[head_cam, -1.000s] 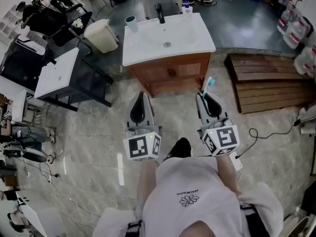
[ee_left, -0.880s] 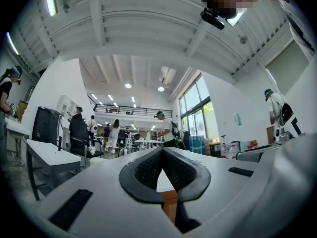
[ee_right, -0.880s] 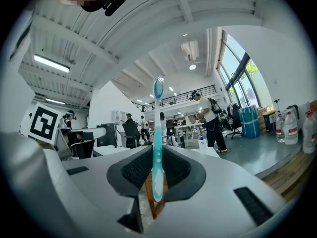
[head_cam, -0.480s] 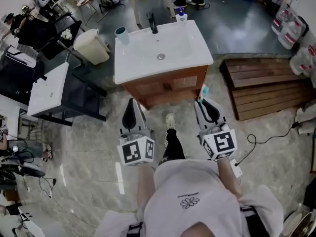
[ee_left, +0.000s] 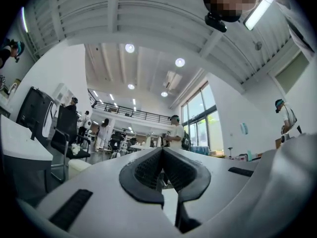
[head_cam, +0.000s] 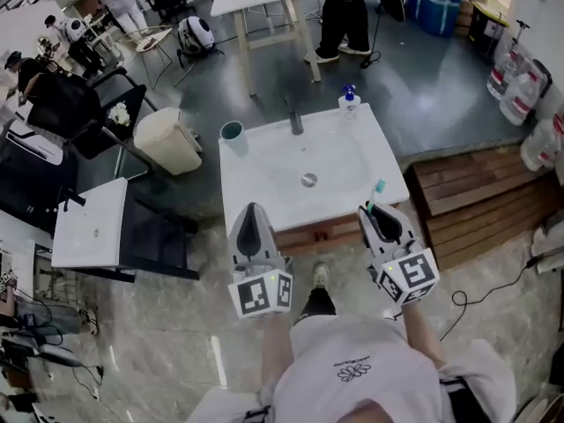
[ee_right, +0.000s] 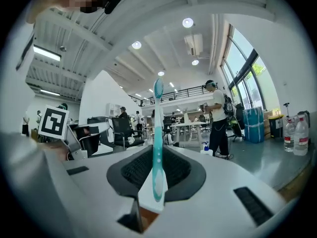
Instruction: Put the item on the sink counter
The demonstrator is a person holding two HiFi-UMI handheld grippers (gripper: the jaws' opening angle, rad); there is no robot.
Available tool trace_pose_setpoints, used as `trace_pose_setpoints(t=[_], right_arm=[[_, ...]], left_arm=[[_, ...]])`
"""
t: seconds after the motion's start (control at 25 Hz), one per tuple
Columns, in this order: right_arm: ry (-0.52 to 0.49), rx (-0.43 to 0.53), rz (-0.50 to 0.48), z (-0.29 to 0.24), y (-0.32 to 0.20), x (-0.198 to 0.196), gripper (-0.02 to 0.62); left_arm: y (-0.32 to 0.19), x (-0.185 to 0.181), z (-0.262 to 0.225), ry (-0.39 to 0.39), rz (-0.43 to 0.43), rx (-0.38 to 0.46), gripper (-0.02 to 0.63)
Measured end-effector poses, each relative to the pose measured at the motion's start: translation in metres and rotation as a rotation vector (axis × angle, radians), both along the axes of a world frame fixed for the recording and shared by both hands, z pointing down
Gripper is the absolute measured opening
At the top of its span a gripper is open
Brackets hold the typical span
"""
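Jaws of the right gripper point(ee_right: 156, 168) are closed on a slim teal-and-white plastic toothbrush point(ee_right: 157, 148). It is held by the lower handle, and its shaft stands upright out of the black ribbed pads with the head at the top. In the head view the same toothbrush point(head_cam: 378, 188) is seen projecting forward from the right gripper point(head_cam: 379, 210), with its teal tip over the front right part of the white sink counter point(head_cam: 264, 179) — raised in the grip, not laid down on it.

The left gripper point(head_cam: 253, 210) is held level with the right one, at the counter's front edge and to the left of the basin. In the left gripper view its jaws are seen pressed together at the tips, and nothing is clamped between them point(ee_left: 162, 155).

The counter is carried on a brown wooden cabinet point(head_cam: 328, 233). A round metal drain point(head_cam: 308, 180) is set in the middle of the basin, and a dark faucet point(head_cam: 294, 120) stands at the back edge. A clear soap bottle with a blue pump point(head_cam: 350, 101) is placed at the back right corner, and a teal cup point(head_cam: 233, 136) at the back left corner.

A cream-coloured lidded bin point(head_cam: 172, 139) stands on the floor to the left of the counter, and slatted brown wooden boards point(head_cam: 476, 196) lie to its right.
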State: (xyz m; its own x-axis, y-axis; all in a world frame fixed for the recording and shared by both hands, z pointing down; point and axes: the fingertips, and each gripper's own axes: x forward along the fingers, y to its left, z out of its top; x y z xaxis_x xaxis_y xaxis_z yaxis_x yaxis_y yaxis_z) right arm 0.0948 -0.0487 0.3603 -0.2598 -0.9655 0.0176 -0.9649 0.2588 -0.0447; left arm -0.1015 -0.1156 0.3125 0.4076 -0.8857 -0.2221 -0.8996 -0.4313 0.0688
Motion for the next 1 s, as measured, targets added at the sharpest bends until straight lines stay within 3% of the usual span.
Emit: trace_pose_setpoints(t=[0.24, 0.44, 0.68, 1.0], right_arm=[[0.007, 0.024, -0.045, -0.027, -0.104, -0.007, 0.046], [0.038, 0.012, -0.078, -0.022, -0.150, -0.009, 0.046], [0.064, -0.023, -0.131, -0.010, -0.177, 0.001, 0.046], [0.115, -0.010, -0.256, -0.010, -0.201, -0.004, 0.046]], left_arm=[[-0.100, -0.003, -0.020, 0.019, 0.009, 0.032, 0.016], [-0.149, -0.002, -0.018, 0.000, 0.014, 0.036, 0.017], [-0.168, 0.012, -0.004, -0.043, -0.016, -0.011, 0.017], [-0.175, 0.020, -0.004, -0.020, -0.099, -0.009, 0.017]])
